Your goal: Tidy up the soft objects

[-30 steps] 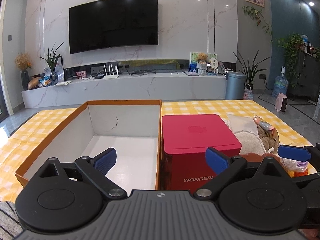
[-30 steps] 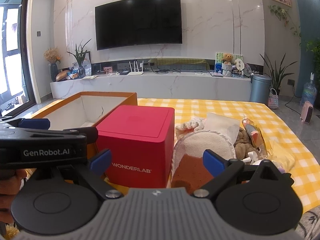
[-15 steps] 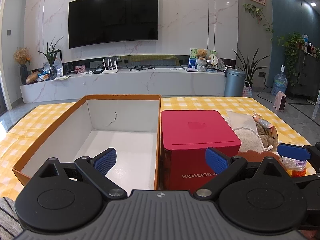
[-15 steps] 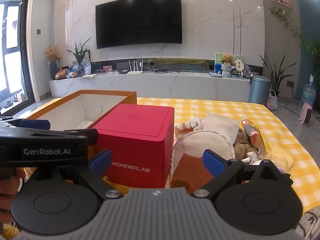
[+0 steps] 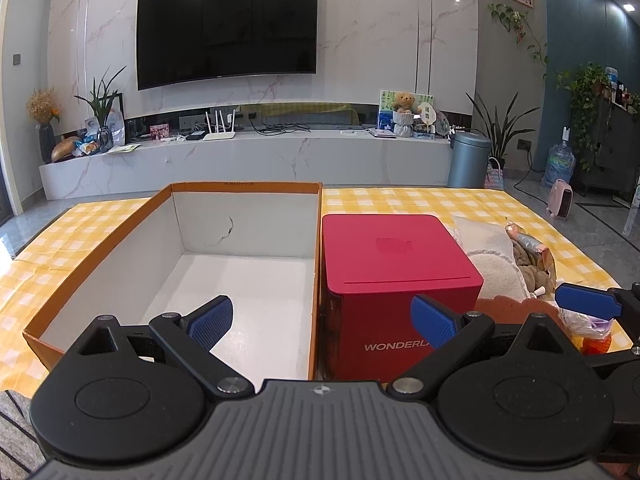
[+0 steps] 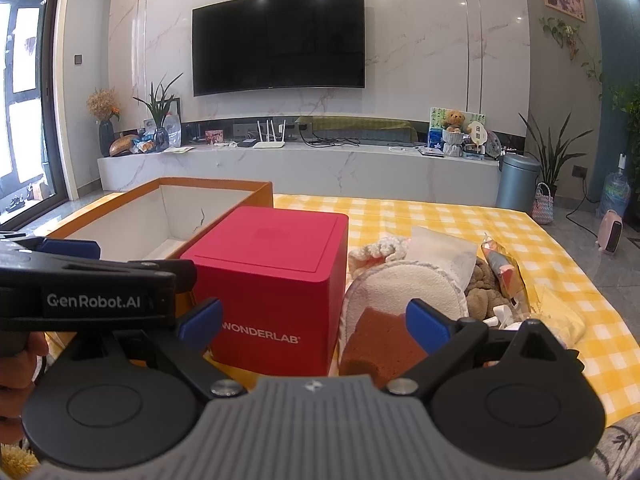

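Two grippers hang level over the near edge of a table covered in a yellow checked cloth, both with fingers spread wide and nothing between them. The left gripper faces the seam between an orange carton with a bare white floor and a red box marked WONDERLAB, which stands just to the carton's right, against its side wall. The right gripper looks across the front of the same red box toward a heap of soft things beside it.

That heap lies on the cloth to the right of the red box, close against its side. At the front sits a rust-brown sponge, leaning on a cream fleece pad. Behind the pad are a knitted cream piece and a pale translucent pouch; to their right a brown plush toy lies partly under a crinkled snack wrapper. A small white item and more pale plastic lie at the heap's near right, too hidden by the finger to identify.

From the right wrist view the left gripper's side crosses the left of the frame, printed GenRobot.AI, with part of a hand below it. From the left wrist view one blue fingertip of the right gripper shows at the right edge, over the heap.

Behind the table stand a marble console, a wall-mounted television, potted plants and a grey bin.
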A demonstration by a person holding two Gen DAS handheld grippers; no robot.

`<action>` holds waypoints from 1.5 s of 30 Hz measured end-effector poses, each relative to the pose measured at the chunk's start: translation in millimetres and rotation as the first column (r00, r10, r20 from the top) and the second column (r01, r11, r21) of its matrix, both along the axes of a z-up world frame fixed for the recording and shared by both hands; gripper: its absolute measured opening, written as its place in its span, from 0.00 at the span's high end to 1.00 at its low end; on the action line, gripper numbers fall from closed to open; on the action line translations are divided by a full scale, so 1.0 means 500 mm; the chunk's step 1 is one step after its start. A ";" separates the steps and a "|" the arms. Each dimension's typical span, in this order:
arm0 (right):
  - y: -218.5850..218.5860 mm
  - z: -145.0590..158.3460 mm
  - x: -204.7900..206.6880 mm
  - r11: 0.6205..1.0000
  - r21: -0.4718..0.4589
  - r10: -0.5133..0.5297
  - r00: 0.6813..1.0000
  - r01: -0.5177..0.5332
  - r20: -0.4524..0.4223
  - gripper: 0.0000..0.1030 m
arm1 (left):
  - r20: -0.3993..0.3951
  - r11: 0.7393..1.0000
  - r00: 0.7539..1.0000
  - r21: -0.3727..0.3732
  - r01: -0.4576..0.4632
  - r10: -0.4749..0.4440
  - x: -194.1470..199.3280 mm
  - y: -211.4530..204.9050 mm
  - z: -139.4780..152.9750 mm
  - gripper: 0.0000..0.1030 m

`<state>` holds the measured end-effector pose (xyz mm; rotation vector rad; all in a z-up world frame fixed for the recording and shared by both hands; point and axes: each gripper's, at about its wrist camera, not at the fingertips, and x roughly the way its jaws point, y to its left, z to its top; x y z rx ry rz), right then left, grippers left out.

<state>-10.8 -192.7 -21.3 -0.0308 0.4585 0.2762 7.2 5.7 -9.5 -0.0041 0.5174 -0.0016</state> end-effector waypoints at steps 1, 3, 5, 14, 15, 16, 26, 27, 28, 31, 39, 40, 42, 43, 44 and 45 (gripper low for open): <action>0.000 0.000 0.000 1.000 0.000 0.000 1.000 0.000 0.000 0.06 | 0.000 1.000 1.000 0.001 0.000 0.000 0.000 0.000 0.000 0.00; 0.000 0.000 0.000 1.000 -0.001 0.000 1.000 0.000 0.000 0.06 | 0.002 1.000 1.000 0.000 0.000 0.000 0.000 0.000 0.001 0.00; 0.000 0.000 0.001 1.000 -0.001 0.000 1.000 0.000 0.001 0.06 | 0.001 1.000 1.000 0.000 0.000 0.000 0.000 0.001 0.000 0.00; -0.003 0.004 0.000 1.000 -0.010 -0.002 1.000 0.002 0.008 0.06 | 0.010 1.000 1.000 0.016 0.009 -0.010 -0.003 -0.001 0.004 0.00; -0.004 0.005 -0.001 1.000 -0.013 -0.004 1.000 0.004 0.009 0.06 | 0.008 0.999 1.000 0.019 0.026 -0.026 -0.003 -0.002 0.005 0.00; -0.005 0.006 -0.001 1.000 -0.021 -0.007 1.000 0.007 0.007 0.06 | 0.000 0.998 0.998 0.018 0.058 -0.058 -0.002 -0.004 0.008 0.00; -0.119 0.019 0.036 0.967 0.013 -0.252 0.964 0.254 -0.091 0.06 | -0.014 0.993 0.993 -0.032 0.117 -0.118 0.010 -0.020 0.040 0.00; -0.137 0.023 0.040 0.958 0.021 -0.282 0.954 0.286 -0.096 0.06 | -0.018 0.992 0.992 -0.035 0.124 -0.125 0.014 -0.024 0.041 0.00; -0.157 0.028 0.045 0.948 0.032 -0.313 0.945 0.317 -0.100 0.06 | -0.025 0.990 0.990 -0.037 0.136 -0.137 0.017 -0.029 0.042 0.00; -0.211 0.036 0.060 0.919 0.039 -0.385 0.914 0.392 -0.127 0.05 | -0.050 0.980 0.980 -0.040 0.193 -0.195 0.029 -0.044 0.041 0.00; -0.298 0.014 0.142 0.897 0.024 -0.409 0.848 0.442 -0.337 0.05 | -0.080 0.929 0.928 0.036 0.369 -0.365 0.038 -0.114 0.043 0.00; -0.303 0.005 0.150 0.898 0.027 -0.400 0.839 0.440 -0.369 0.05 | -0.081 0.917 0.918 0.065 0.392 -0.387 0.038 -0.126 0.043 0.00; -0.312 -0.011 0.158 0.879 0.068 -0.403 0.812 0.471 -0.421 0.05 | -0.084 0.893 0.902 0.127 0.431 -0.423 0.036 -0.150 0.040 0.00; -0.316 -0.019 0.162 0.871 0.091 -0.398 0.802 0.483 -0.446 0.05 | -0.088 0.874 0.889 0.159 0.458 -0.450 0.036 -0.164 0.038 0.00; -0.318 -0.026 0.166 0.868 0.109 -0.385 0.795 0.485 -0.469 0.05 | -0.094 0.853 0.873 0.187 0.488 -0.479 0.034 -0.177 0.038 0.00; -0.318 -0.032 0.171 0.868 0.119 -0.372 0.790 0.482 -0.487 0.05 | -0.103 0.827 0.854 0.215 0.520 -0.510 0.033 -0.191 0.034 0.00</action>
